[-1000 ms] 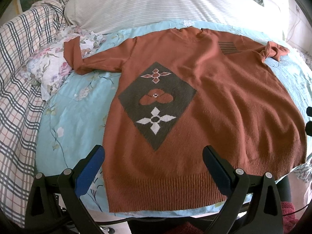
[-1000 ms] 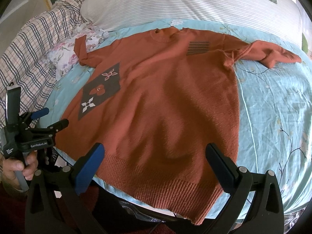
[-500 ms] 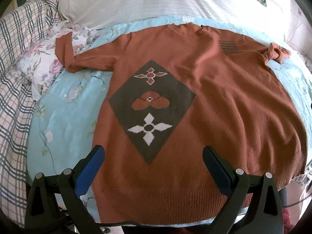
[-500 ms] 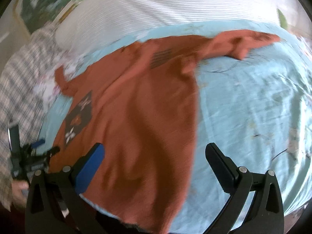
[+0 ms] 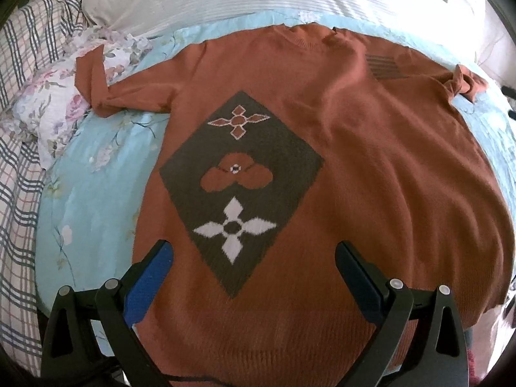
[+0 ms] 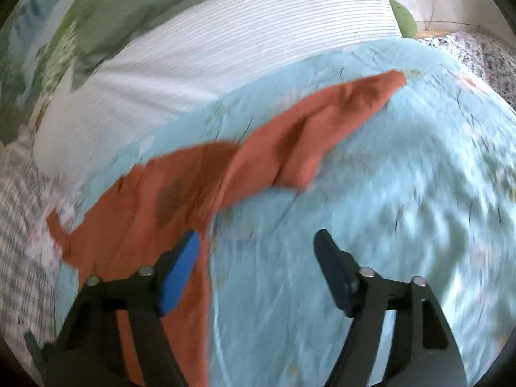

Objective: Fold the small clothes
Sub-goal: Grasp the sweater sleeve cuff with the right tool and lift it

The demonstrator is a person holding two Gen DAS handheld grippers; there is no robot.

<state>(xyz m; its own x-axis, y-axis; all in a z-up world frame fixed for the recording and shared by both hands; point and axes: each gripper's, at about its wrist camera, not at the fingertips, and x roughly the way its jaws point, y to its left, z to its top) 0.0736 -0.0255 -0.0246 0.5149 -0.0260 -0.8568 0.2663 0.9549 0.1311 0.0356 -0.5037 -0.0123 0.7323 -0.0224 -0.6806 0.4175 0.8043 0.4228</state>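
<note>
My right gripper (image 6: 254, 271) swung right toward the sweater (image 5: 371, 177) sleeve (image 6: 322, 122), lying ahead across the bed (image 6: 403, 225), left gripper (image 5: 251, 267) over the hem, both gaping, empty.

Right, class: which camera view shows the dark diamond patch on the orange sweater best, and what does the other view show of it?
The left wrist view: the diamond patch lies sharp and whole on the orange sweater, all three flower motifs visible. The right wrist view is blurred and shows only the sweater's side and one sleeve; the patch is out of frame.
</note>
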